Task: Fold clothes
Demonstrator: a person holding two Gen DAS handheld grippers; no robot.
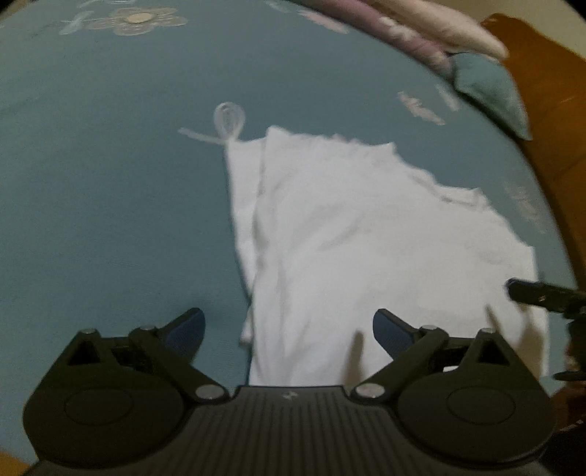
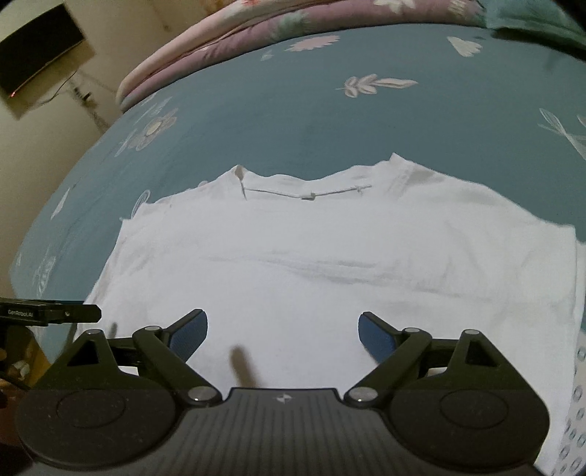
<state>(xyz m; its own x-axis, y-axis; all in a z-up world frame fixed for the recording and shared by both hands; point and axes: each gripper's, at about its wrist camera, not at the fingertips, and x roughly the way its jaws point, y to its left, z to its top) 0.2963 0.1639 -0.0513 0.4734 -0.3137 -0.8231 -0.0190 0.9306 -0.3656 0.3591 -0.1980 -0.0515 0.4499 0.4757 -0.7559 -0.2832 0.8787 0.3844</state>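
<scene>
- Your left gripper [image 1: 289, 331] hangs over the near hem, jaws spread wide with nothing between the blue pads; the cloth's left edge lies just inside its left finger.
- Your right gripper [image 2: 282, 335] is likewise wide open and empty, both fingers above the fabric.
- The white cotton T-shirt [image 2: 329, 271] lies flat ahead of both jaws, sleeves tucked in, its collar [image 2: 307, 192] at the far end.
- Under it spreads the teal bedsheet with pale flower prints [image 2: 293, 121].
- Beyond the collar, folded pink and lilac quilts [image 2: 234, 33] are piled up.
</scene>
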